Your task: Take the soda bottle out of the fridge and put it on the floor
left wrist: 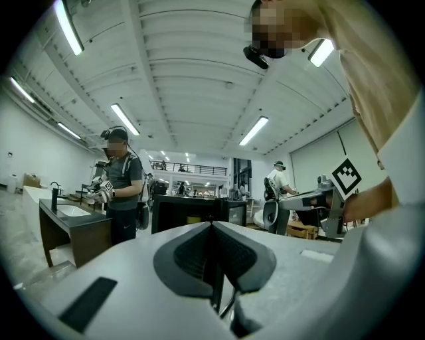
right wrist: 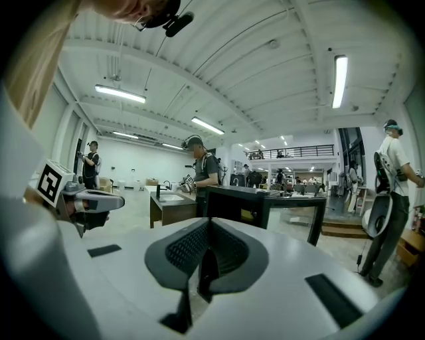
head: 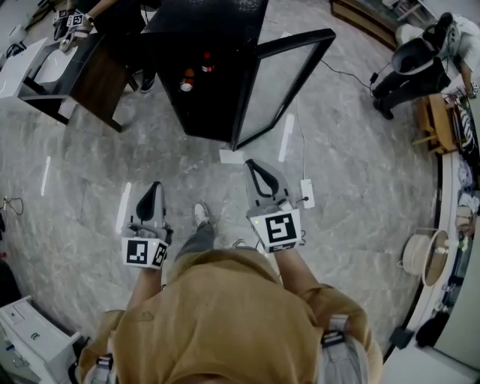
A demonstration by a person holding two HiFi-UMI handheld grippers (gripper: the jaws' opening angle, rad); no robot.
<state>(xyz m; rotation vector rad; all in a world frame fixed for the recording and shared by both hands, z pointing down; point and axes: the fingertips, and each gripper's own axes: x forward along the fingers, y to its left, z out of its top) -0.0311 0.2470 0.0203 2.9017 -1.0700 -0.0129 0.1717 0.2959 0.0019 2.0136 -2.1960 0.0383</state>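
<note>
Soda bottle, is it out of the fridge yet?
Not yet. Done: the fridge door stands open. In hand: nothing, the left gripper and right gripper are both shut and empty, short of the fridge. Left: two bottles sit inside; one must come out and go on the floor.

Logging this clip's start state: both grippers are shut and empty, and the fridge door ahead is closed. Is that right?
Not quite: the fridge door stands open, as the head view shows, with bottles visible inside the fridge. The left gripper and right gripper are indeed shut and empty.
</note>
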